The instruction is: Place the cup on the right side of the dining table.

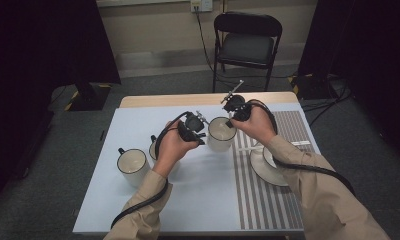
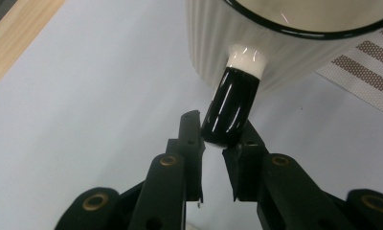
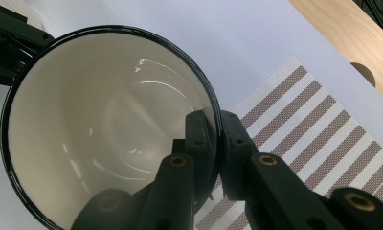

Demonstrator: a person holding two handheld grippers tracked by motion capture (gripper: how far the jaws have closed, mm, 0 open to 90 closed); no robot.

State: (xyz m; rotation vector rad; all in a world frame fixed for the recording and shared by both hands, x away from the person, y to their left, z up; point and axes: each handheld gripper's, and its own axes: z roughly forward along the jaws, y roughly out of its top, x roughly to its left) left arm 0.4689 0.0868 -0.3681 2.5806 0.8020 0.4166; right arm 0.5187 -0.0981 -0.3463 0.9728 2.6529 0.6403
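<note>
My left gripper [image 2: 212,143] clamps the cream ribbed mug's [image 1: 221,134] glossy black handle [image 2: 230,108] while my right gripper [image 3: 214,139] pinches its black-edged rim [image 3: 213,103].

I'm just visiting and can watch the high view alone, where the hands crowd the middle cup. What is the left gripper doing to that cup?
Observer: The left gripper is shut on the cup's black handle, one jaw on each side of its lower end.
Operator: And the right gripper?
Observer: The right gripper pinches the cup's rim, one jaw inside the cup and one outside.
Operator: Is anything in the cup?
Observer: No, the right gripper view looks straight into the cup, and its cream inside is bare and glossy.
Operator: What is the outer wall like?
Observer: In the left gripper view it is ribbed with fine upright grooves.
</note>
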